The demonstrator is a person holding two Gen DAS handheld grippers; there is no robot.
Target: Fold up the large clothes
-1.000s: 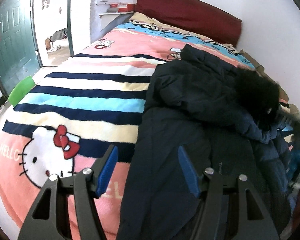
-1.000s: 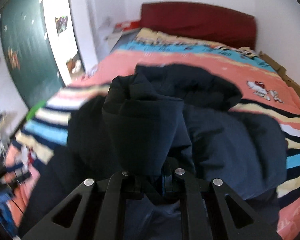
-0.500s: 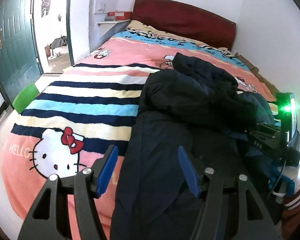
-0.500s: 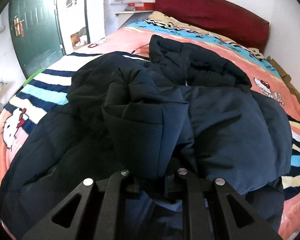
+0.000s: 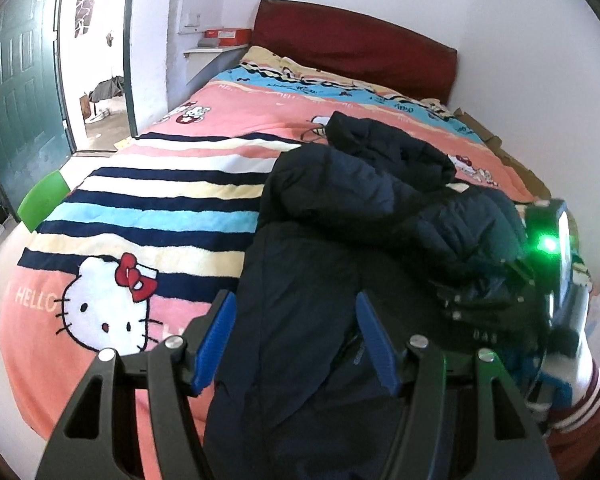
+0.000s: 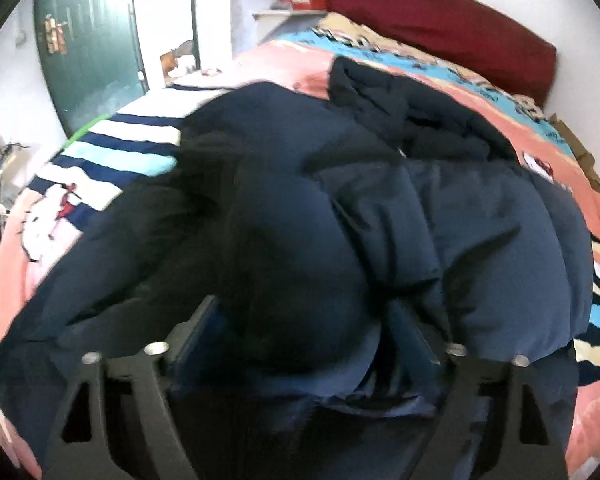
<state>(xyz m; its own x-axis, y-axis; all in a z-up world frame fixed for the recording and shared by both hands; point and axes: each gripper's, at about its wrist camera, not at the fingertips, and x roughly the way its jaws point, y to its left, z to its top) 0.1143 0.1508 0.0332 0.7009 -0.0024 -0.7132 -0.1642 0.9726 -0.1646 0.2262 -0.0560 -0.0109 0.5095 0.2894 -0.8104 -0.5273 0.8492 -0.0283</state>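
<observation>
We're mid-fold on the navy puffer jacket (image 5: 340, 280), which lies lengthwise down the right half of the bed, on the striped Hello Kitty blanket (image 5: 140, 208), hood end toward the red headboard (image 5: 356, 56). A sleeve (image 6: 300, 280) is bunched across the jacket's body, so we judge this the sleeve-in step, with the bottom-to-top fold not yet done. Our right gripper (image 6: 300, 332) has its jaws spread wide, one either side of that puffy sleeve; the picture is blurred, and we read it as open around the fabric, not pinching it. Our left gripper (image 5: 296, 344) hangs just above the hem end of the jacket, blue fingers (image 5: 216, 344) well apart, holding nothing, the left finger over the jacket's edge where it meets the blanket. Both tools point up the bed toward the headboard, tilted down at the cloth, the right one low and close, the left one a little higher. Next, we reckon, the sleeve wants laying flat across the chest, then both grippers should go to the hem corners, bite through the thick padding and carry it up toward the collar. Puffy fabric springs back, so a shallow pinch could slip.
</observation>
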